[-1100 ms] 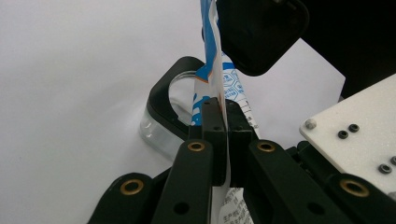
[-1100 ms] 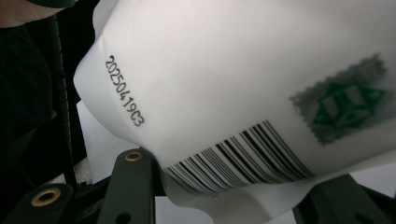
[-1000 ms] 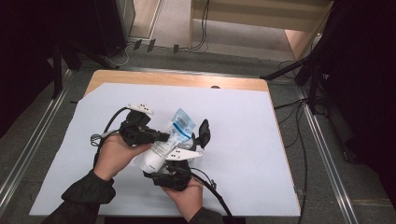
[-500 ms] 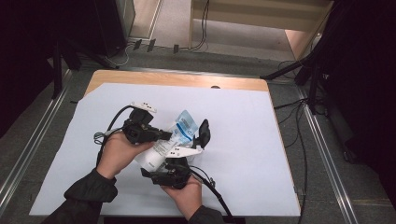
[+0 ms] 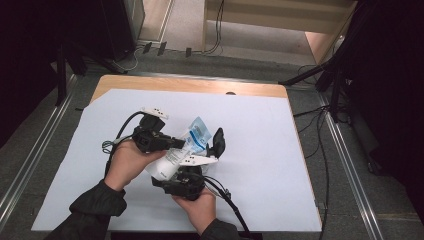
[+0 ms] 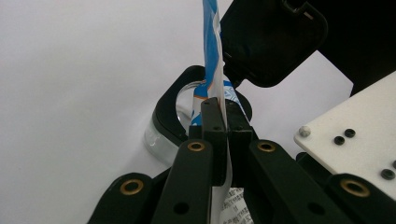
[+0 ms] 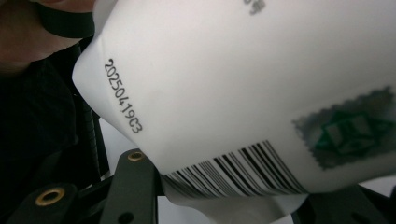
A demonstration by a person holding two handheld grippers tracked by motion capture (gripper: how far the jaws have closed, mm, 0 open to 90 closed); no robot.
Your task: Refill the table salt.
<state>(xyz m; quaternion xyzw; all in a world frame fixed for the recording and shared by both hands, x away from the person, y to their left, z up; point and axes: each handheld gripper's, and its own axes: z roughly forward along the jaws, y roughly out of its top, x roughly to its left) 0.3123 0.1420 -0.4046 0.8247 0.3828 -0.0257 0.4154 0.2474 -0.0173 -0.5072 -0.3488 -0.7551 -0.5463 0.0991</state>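
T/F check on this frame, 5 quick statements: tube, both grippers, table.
1. The left gripper is shut on the flat end of the tube. True.
2. The tube lies untouched on the sheet. False: it is held up between the two grippers, above the white sheet.
3. The tube carries a barcode and a printed code. True: both show in the right gripper view, with the barcode near the jaws.
4. The table is covered by a green cloth. False: a white sheet covers it, with a strip of bare wood at the far edge.
5. The right gripper is far from the tube. False: it is right against the tube's white body.
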